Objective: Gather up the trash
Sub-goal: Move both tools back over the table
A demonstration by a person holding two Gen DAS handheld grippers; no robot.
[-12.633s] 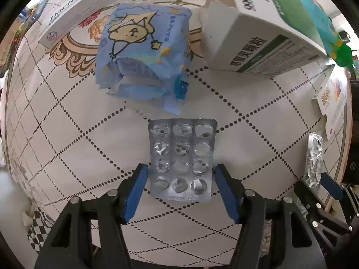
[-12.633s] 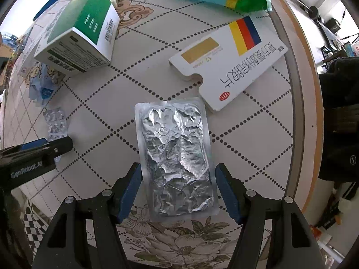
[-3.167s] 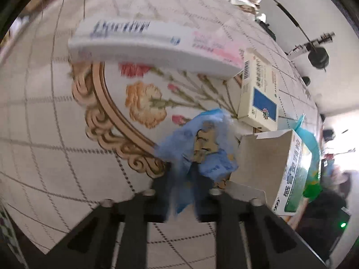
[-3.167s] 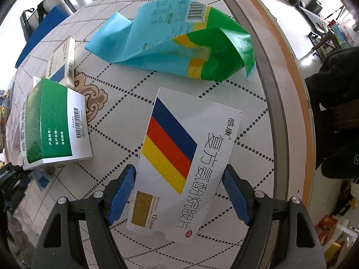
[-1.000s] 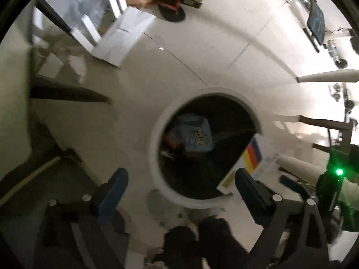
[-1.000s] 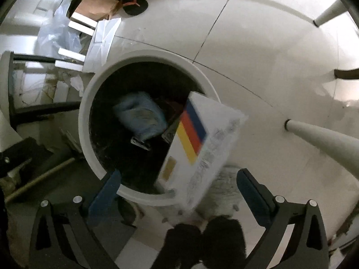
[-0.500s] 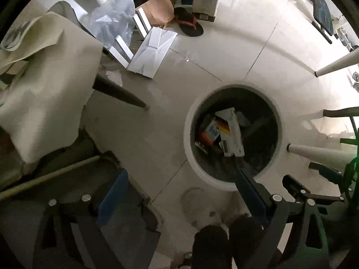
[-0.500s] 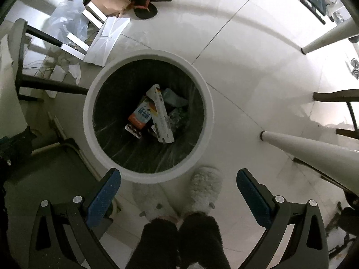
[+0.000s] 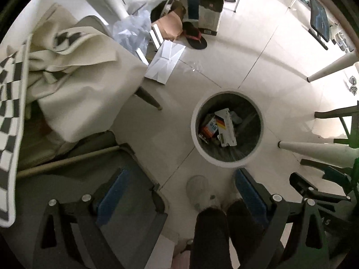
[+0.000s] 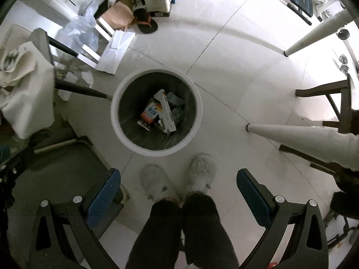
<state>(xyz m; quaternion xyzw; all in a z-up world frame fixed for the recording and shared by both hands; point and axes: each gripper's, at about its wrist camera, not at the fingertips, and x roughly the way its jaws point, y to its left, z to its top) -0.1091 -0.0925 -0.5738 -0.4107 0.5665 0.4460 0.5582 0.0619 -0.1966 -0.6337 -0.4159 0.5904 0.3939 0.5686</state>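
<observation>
**Trash in bin, both grippers empty**

While held high over the floor, left gripper point(image 9: 179, 190) and right gripper point(image 10: 178, 190) spread wide, gripping nothing. Below, round white bin point(image 10: 115, 121) on pale tiles, holding striped box point(image 10: 167, 114), orange packet point(image 10: 150, 113) and other trash. Slippered feet point(image 10: 200, 171) just beside bin.
</observation>
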